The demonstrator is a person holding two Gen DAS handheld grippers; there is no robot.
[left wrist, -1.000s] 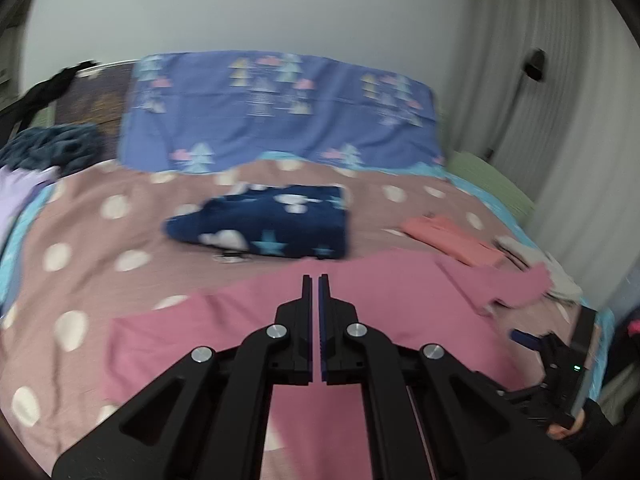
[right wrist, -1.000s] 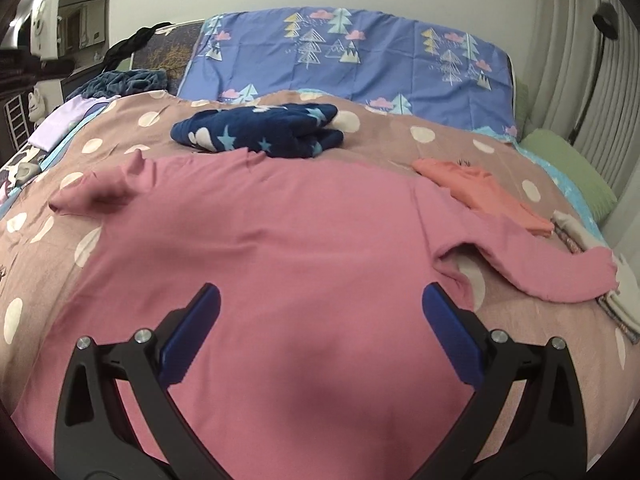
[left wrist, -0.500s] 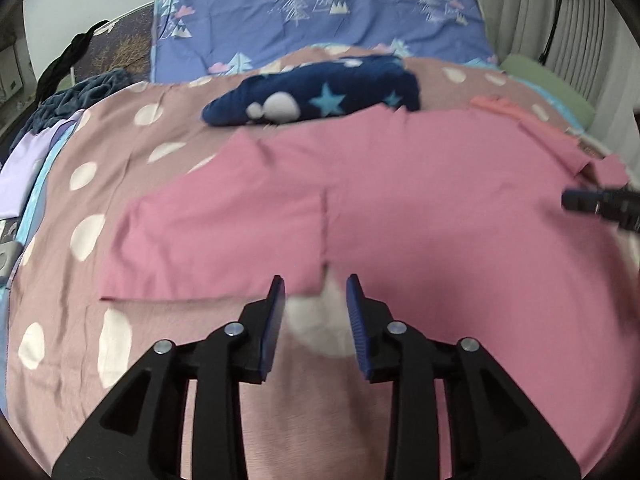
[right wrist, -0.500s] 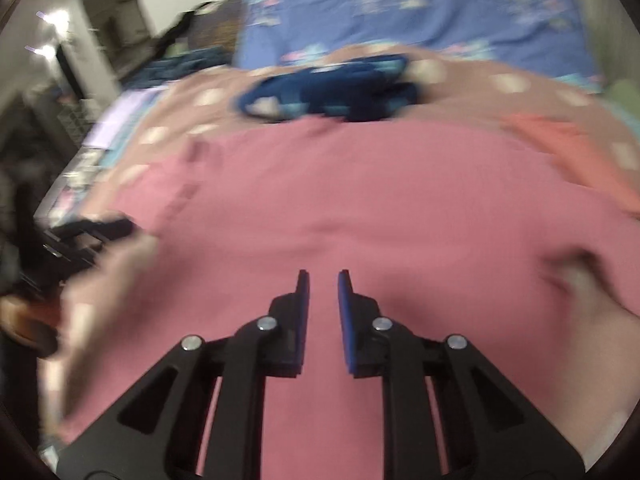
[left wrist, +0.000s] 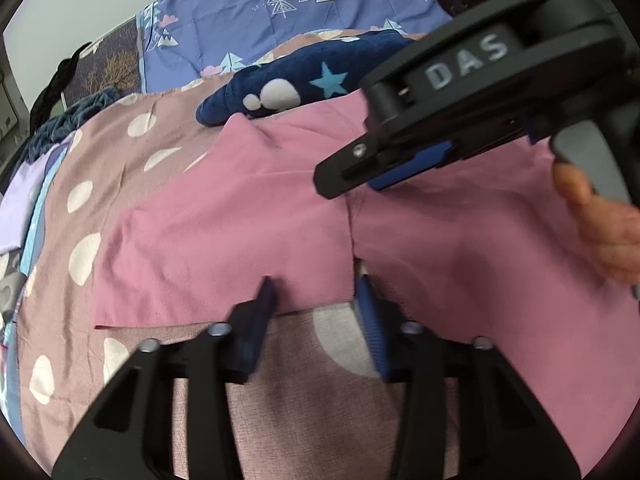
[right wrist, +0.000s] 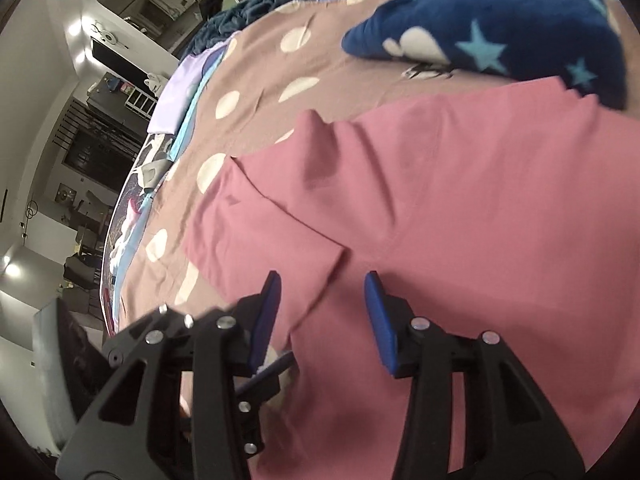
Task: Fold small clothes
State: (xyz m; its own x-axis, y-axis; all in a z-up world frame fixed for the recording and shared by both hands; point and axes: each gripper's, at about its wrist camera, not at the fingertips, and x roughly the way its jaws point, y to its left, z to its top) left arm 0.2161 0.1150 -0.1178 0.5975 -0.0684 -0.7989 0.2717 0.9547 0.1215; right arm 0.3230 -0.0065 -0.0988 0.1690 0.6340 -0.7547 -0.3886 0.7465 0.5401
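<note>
Left wrist view
Pink shirt (left wrist: 460,240): spread flat on the dotted bedspread (left wrist: 160,136), sleeve reaching toward 9 o'clock, lower sleeve edge at the fingertips.
Left gripper (left wrist: 316,300): jaws apart, just been closing a little; sleeve hem and armpit corner between the pads, not pressed.
Right gripper (left wrist: 384,168): now large at 2 o'clock, over the shirt body; half a second ago only a tip at the right edge.
Hand (left wrist: 600,224): at 3 o'clock, on the right gripper's handle.
Navy star garment (left wrist: 304,88): folded at 12 o'clock, just beyond the shirt.

Right wrist view
Right gripper (right wrist: 324,308): jaws parted, just been opening; held over the sleeve seam, gripping nothing.
Left gripper (right wrist: 224,344): at 7 o'clock, beside the right gripper's left finger.
Pink shirt (right wrist: 460,200): fills centre to 4 o'clock; sharper than the blurred frame before.
Navy star garment (right wrist: 500,32): at 1 o'clock.
</note>
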